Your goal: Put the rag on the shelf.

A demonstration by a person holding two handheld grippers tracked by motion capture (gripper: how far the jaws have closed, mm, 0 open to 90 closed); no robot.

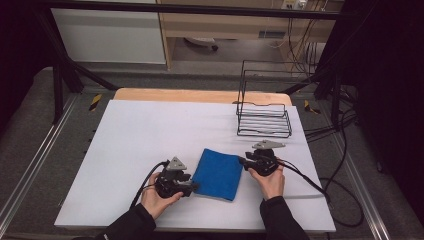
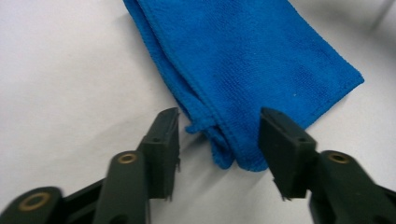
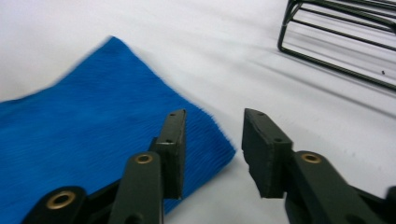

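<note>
— Lying folded at lower centre of the white surface (image 1: pixel 125 150): blue cloth (image 1: pixel 218 174), flat for handling.

— Flanking opposite corners, left gripper (image 1: pixel 194 187) and right gripper (image 1: pixel 242 160), fingers released, gripping nothing.

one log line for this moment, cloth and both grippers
cloth: folded, flat on table | left gripper: open at near corner | right gripper: open at far corner

Black jaws, brass rivets, seemingly dark sleeves (image 1: pixel 132 222)

High view: overhead, facing forward and down, far off. Both gripper views: low, close, along their jaws; all share the blue cloth (image 1: pixel 218 173).
</note>
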